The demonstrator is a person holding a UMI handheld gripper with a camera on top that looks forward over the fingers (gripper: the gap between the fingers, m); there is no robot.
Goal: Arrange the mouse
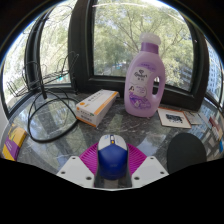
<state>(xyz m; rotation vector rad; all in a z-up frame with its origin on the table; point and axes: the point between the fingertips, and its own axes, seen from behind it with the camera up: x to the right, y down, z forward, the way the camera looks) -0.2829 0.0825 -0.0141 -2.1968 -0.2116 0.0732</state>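
A blue and white mouse sits between my two fingers, its white nose with the scroll wheel pointing ahead. My gripper is shut on the mouse: the magenta pads press against its left and right sides. The mouse's underside is hidden, so I cannot tell whether it rests on the stone table or hangs just above it.
Ahead stand a purple detergent bottle and, to its left, a small cardboard box. A black cable loops at the left. A small framed card lies right of the bottle. A dark round object is near the right finger.
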